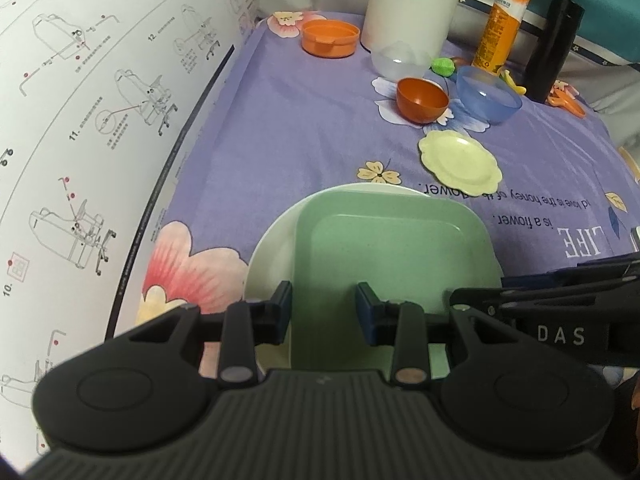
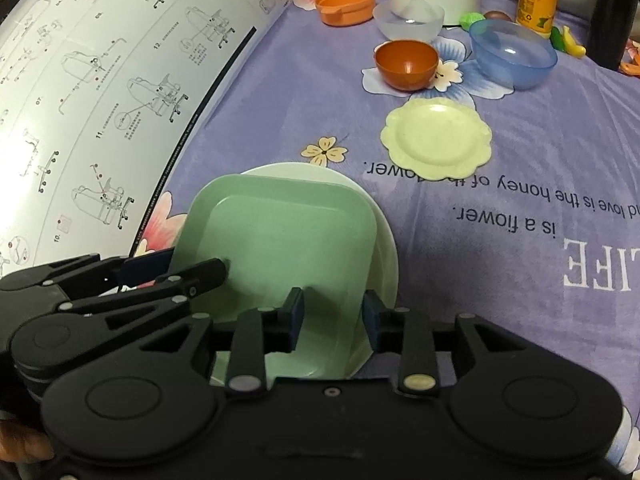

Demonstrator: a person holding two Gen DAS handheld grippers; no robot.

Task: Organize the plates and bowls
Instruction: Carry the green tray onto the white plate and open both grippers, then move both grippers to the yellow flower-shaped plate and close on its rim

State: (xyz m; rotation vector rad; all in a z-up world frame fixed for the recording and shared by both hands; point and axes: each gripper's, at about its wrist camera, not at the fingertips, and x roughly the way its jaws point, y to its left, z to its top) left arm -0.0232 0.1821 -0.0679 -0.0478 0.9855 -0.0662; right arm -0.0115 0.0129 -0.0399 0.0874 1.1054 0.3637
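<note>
Two matte black handheld grippers, left gripper (image 1: 324,308) and right gripper (image 2: 332,314) alike, ribbed grey centre plate, round raised hubs, silver rivets, dark blue finger pads, white "DAS" lettering on one side

Orange bottle (image 1: 505,16), white jug (image 1: 412,4), instruction sheet (image 1: 100,120)

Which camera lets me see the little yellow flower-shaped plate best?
The right wrist view. There the yellow flower-shaped plate looks bigger and rounder, with its whole scalloped edge clear on the purple cloth. The left wrist view also shows the whole plate, but smaller and more slanted.
</note>
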